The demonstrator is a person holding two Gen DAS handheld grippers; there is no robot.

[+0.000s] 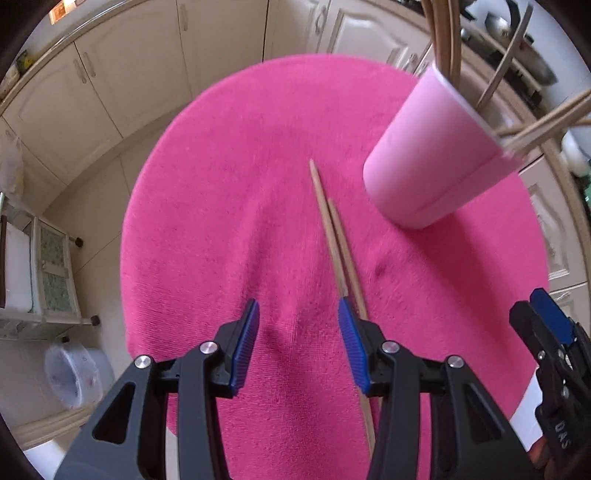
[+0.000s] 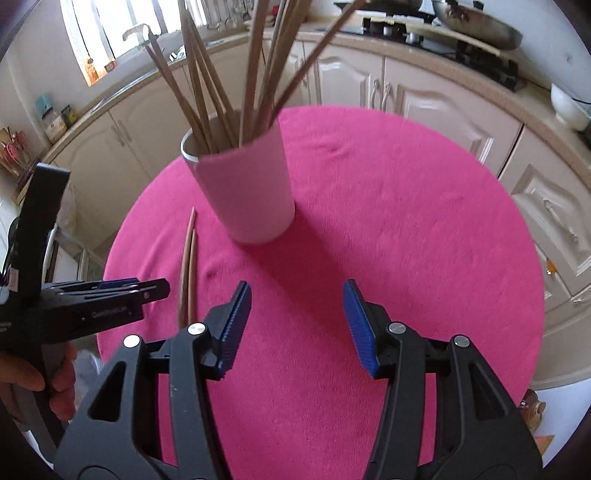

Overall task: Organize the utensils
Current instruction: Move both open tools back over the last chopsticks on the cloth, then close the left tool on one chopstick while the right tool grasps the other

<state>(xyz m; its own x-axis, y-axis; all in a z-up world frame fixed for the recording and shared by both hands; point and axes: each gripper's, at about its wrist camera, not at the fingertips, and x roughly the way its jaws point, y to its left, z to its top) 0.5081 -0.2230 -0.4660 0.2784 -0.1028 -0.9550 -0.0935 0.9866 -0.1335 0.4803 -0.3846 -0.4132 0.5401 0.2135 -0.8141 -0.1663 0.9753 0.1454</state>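
The left gripper (image 1: 297, 314) has its jaws spread with nothing between them, only pink cloth (image 1: 229, 206) showing in the gap. Its blue pads (image 1: 243, 347) hang above the cloth, and the right-hand pad sits just over the near part of two chopsticks (image 1: 334, 236) lying side by side on the cloth; whether it touches them cannot be told. The pair runs away from the gripper toward the middle of the round table, tips pointing at the far side. The right gripper (image 2: 297, 299) also has its jaws spread and empty, held over bare cloth (image 2: 406, 221). To its left, the left gripper (image 2: 147, 290) comes in from the side, a hand (image 2: 33, 380) gripping its handle, with the chopsticks (image 2: 188, 258) just beyond its tip. Behind them, a pink cup (image 2: 247, 195) stands upright on the cloth, holding a bundle of chopsticks (image 2: 207, 92) that fan out above its rim. Beyond the table are cream cabinets (image 2: 443, 107) and a countertop with a pan (image 2: 480, 22).
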